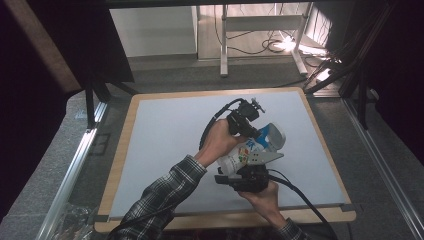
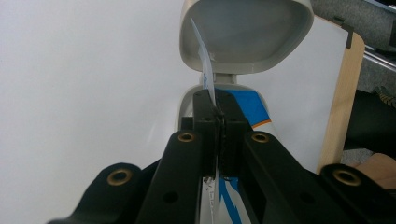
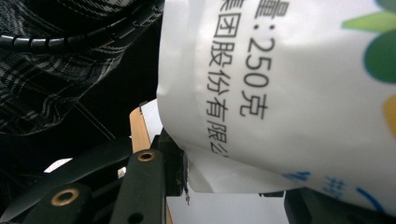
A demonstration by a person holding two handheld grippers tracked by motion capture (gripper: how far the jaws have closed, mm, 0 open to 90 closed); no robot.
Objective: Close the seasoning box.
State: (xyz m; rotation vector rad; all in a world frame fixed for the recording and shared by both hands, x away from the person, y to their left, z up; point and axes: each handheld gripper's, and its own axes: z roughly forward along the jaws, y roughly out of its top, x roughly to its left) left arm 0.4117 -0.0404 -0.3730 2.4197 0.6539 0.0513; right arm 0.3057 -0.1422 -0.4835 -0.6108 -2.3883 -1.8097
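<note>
Bottle [image 1: 250,150] half hidden by hands: right tongs [image 3: 224,182] clamp it, left tongs [image 2: 218,121] pinch its seal tab [image 2: 205,56].

White canister [image 1: 245,152] with blue and green print, lying tilted above the mat, flip lid [image 2: 247,32] swung open, thin seal tab [image 2: 205,60] standing up at its mouth.

High cam overhead, tool cams close; share container [image 1: 250,150].

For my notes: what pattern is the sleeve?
Black-and-white plaid sleeve, best in the high view.
</note>
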